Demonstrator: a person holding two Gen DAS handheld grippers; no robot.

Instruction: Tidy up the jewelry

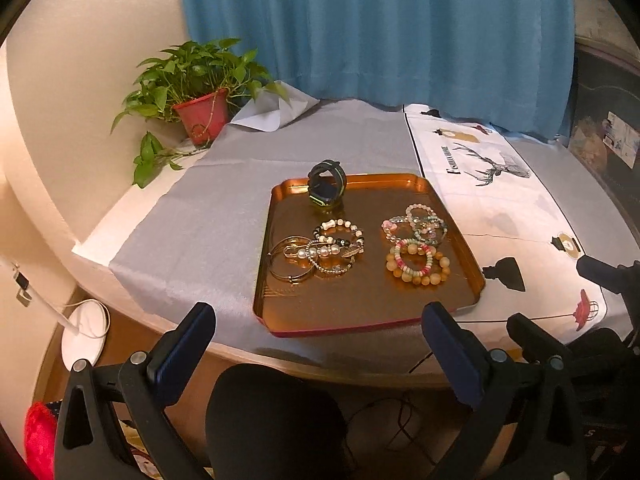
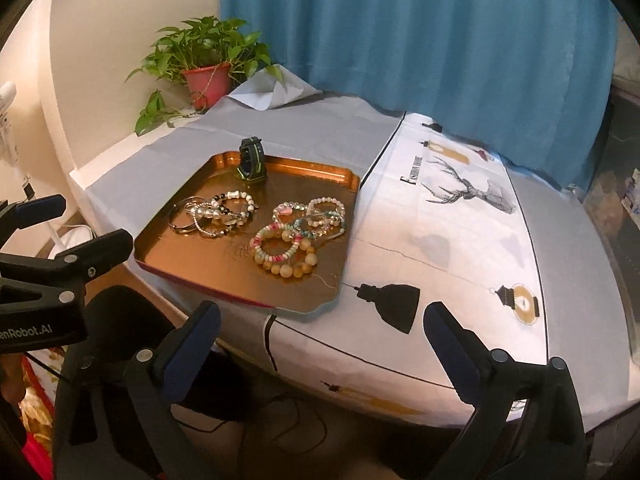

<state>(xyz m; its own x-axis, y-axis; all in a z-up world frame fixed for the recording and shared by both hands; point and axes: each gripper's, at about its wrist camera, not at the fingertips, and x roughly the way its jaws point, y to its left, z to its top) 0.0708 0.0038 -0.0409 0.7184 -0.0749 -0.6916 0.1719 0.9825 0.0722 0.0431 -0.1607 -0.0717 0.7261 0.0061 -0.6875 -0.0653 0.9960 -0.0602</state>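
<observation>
One shallow copper metal tray (image 1: 276,216) on the bench, one dark green-edged watch (image 1: 327,186), two heaps of beaded bracelets (image 1: 416,246) too tangled to count, left gripper (image 1: 320,332) and right gripper (image 2: 320,332) fingers both spread, empty

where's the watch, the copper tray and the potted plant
watch (image 1: 326,186): left wrist view, on its dark strap
copper tray (image 1: 360,304): left wrist view, on bare floor near its front rim
potted plant (image 2: 208,80): right wrist view, on its red pot
</observation>
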